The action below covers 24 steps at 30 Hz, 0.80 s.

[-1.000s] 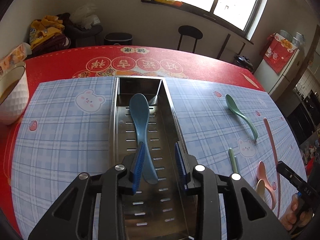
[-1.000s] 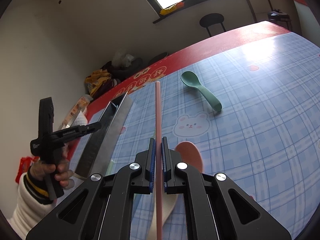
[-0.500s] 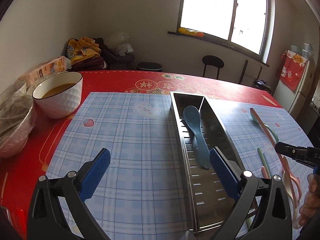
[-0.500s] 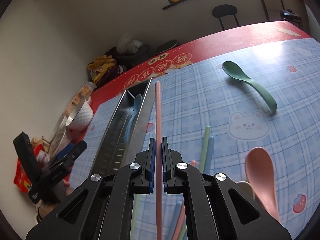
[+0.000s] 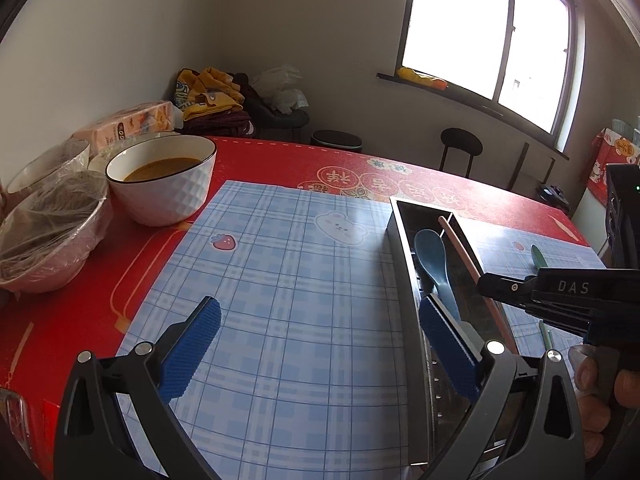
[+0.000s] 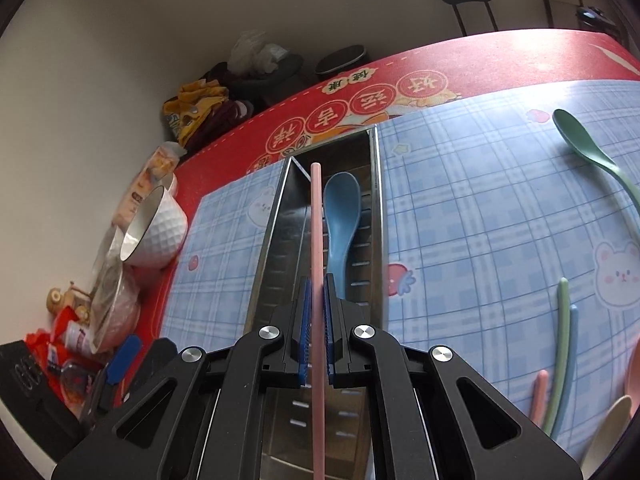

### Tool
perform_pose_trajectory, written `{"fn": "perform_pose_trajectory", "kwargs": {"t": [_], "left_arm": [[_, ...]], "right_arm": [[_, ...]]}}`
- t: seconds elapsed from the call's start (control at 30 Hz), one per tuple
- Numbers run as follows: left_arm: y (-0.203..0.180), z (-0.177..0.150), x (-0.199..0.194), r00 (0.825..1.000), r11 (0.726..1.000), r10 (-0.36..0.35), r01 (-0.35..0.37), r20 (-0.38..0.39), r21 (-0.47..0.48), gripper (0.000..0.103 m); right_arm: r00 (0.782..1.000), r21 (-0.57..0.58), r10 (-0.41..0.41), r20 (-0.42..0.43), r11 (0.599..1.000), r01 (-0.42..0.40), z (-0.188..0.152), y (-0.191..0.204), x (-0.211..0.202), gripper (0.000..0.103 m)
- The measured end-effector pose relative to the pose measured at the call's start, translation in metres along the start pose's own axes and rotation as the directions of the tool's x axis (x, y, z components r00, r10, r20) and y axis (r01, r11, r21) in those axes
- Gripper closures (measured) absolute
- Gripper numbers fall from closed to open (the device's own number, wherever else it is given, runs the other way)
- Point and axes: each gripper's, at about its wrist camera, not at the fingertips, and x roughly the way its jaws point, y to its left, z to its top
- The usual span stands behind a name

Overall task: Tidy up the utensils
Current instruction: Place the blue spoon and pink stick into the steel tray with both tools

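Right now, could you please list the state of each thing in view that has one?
Left gripper: open, empty.
Right gripper: shut on pink chopstick, over the tray.
Tray: holds blue spoon.
Green spoon: lying on the mat.
White bowl: holds brown liquid.

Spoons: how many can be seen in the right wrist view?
4, maybe more hidden at the edge. A blue spoon lies in the metal tray; a green spoon on the mat's far right; a pink spoon and a cream spoon cut off at lower right.
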Motion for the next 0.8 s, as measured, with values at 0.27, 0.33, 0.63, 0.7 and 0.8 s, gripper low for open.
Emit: {"fn": "perform_pose_trajectory", "kwargs": {"t": [0.27,0.33,0.63,0.7,0.8], "left_arm": [[-0.004,-0.001,0.002,1.0,1.0,0.007,-0.006,-0.01,0.021,0.006],[-0.004,-0.001,0.002,1.0,1.0,0.007,-0.007,-0.01,0.024,0.006],[-0.008,-0.003,0.001,1.0,0.999,0.007,-0.007,-0.012,0.035,0.006],[-0.009,-0.003,0.0,1.0,0.999,0.005,-0.005,-0.008,0.038,0.006],[-0.012,-0.003,-0.001,1.0,0.999,0.006,-0.006,-0.003,0.046,0.006]], "right_arm": [[0.999,0.019,-0.006,-0.049,1.0,0.007,-0.006,0.007,0.019,0.097],[0.998,0.022,-0.006,-0.059,1.0,0.008,-0.006,0.007,0.021,0.097],[1.0,-0.026,-0.001,-0.011,1.0,0.001,-0.003,0.011,0.004,0.095],[1.0,-0.067,-0.014,0.019,0.998,0.015,-0.004,0.012,-0.006,0.095],[0.997,-0.135,-0.034,0.075,0.99,0.044,-0.01,0.011,-0.025,0.095]]}}
